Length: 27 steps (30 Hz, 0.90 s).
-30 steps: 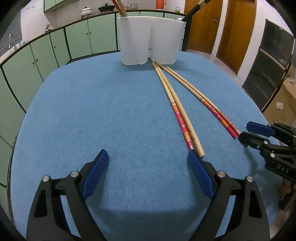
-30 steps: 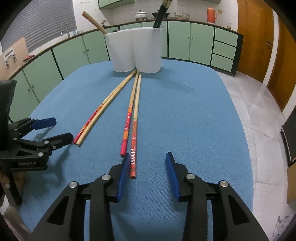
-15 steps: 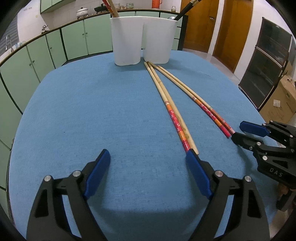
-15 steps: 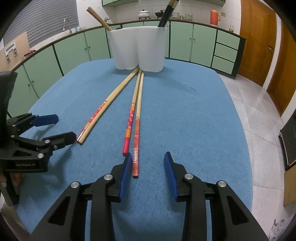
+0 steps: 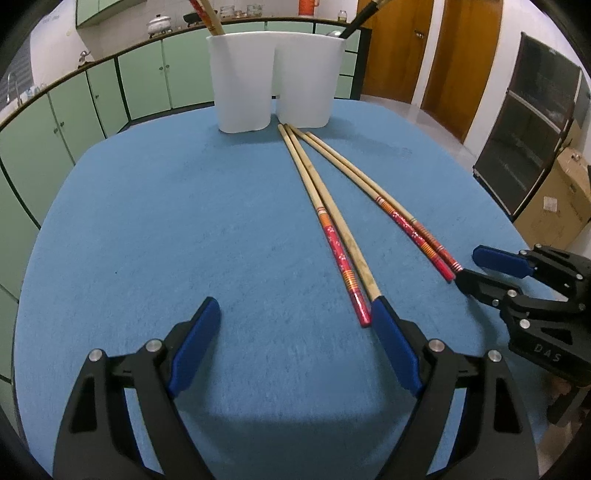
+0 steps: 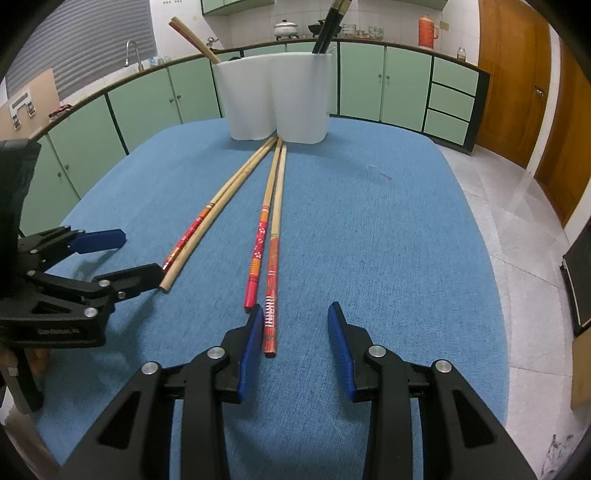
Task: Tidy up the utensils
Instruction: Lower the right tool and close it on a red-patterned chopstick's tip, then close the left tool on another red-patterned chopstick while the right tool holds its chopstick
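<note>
Right wrist: chopsticks [image 6: 327,26] in holder [image 6: 275,101]

Even indoor light, sharp pics, heavy fisheye bend w/ dark corners, soft shadow under left tool [image 5: 295,314]

A home kitchen is shown. A run of pale green cabinets [image 6: 406,88] under a dark-edged counter [image 6: 369,41] is seen, with a sink tap [image 6: 131,50], a lidded cooking pot [image 6: 286,27], a wok [image 6: 317,26] and an orange thermos jug [image 6: 426,31] set on it against a white tiled wall [image 6: 388,14]. Wooden doors [image 6: 517,81] and a tiled floor [image 6: 517,206] are seen beside a blue-covered table [image 6: 388,240].
</note>
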Each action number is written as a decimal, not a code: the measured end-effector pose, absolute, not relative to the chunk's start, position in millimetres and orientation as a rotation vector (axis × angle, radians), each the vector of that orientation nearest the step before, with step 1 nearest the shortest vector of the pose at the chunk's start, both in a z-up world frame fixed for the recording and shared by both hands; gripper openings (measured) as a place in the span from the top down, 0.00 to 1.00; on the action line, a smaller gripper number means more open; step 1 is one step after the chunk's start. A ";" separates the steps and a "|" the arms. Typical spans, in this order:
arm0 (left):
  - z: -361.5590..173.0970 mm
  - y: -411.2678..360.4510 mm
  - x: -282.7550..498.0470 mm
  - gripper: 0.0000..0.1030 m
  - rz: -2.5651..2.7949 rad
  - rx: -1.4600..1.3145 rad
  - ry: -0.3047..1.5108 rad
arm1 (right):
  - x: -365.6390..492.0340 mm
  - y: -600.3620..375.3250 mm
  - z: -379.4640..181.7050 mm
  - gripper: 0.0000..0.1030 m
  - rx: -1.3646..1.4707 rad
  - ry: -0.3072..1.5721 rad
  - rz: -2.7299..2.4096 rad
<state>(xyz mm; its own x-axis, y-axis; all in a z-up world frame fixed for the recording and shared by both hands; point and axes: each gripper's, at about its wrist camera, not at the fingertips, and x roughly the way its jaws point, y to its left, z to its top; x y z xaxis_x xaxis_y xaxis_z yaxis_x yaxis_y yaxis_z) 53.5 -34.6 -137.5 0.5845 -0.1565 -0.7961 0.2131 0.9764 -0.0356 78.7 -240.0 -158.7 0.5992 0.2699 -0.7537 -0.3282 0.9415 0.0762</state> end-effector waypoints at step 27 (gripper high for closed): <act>-136.3 -21.5 41.8 0.32 -0.165 0.060 0.902 | 70.0 -236.0 -158.2 0.74 -0.095 0.850 0.415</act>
